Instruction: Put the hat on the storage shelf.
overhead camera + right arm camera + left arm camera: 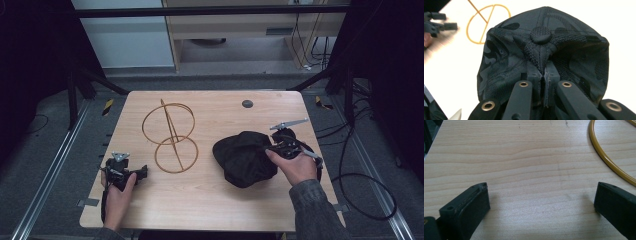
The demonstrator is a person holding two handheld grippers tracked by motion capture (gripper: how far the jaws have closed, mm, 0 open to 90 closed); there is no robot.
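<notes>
A black camouflage cap (243,157) lies at the right of the wooden table (210,200). My right gripper (274,148) is shut on the cap's crown fabric, pinched just below the top button (541,35), and the cloth bunches between the pads (535,75). A gold wire stand (171,135) made of two rings and a slanted rod sits left of centre. My left gripper (141,170) rests near the table's left front, jaws wide open over bare wood, with one ring of the stand (607,160) curving past its right fingertip (611,200).
A small dark round disc (247,103) is set in the table near its far edge. A black cable (360,190) loops on the floor at the right. Metal frame rails run along both sides of the table.
</notes>
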